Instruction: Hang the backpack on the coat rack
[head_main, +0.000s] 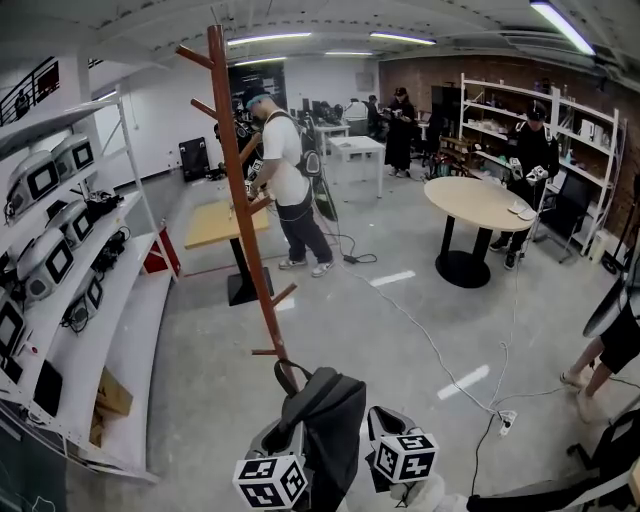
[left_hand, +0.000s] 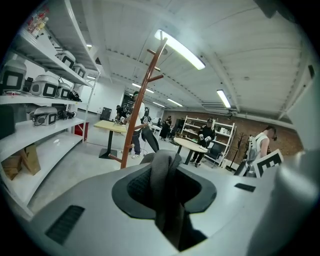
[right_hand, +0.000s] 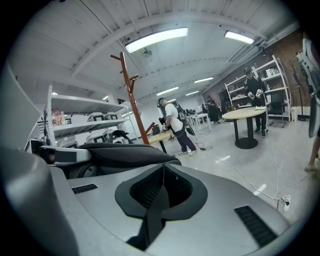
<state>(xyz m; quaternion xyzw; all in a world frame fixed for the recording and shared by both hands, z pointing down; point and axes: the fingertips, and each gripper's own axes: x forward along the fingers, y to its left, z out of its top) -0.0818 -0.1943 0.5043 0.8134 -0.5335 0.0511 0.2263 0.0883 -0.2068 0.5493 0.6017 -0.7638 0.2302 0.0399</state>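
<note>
The backpack (head_main: 322, 420) hangs low before the coat rack (head_main: 243, 200), its bottom cut off from the head view. Only the gripper views show the grips: left gripper (left_hand: 161, 187) clamps a thick strap (left_hand: 164, 162), right gripper (right_hand: 161, 181) pinches thin webbing (right_hand: 152, 220).

Dark grey fabric backpack (head_main: 325, 420): charcoal body, black straps
Tall wooden coat rack (head_main: 245, 210): reddish brown, pegs the same
Left claw (left_hand: 165, 186): silver-grey shell, black ribbed pads
Right claw (right_hand: 161, 189): silver-grey shell, black ribbed pads
Left marker cube (head_main: 270, 482), right marker cube (head_main: 405, 455): black-and-white square patterns on white faces
Concrete floor (head_main: 400, 340): mid grey, short white strips
Round table (head_main: 478, 203): pale beige top, black pedestal
Rectangular table (head_main: 213, 226): yellowish wood top, black base
Metal shelf unit (head_main: 130, 330): white
Brick wall (head_main: 440, 75): red-brown
</note>
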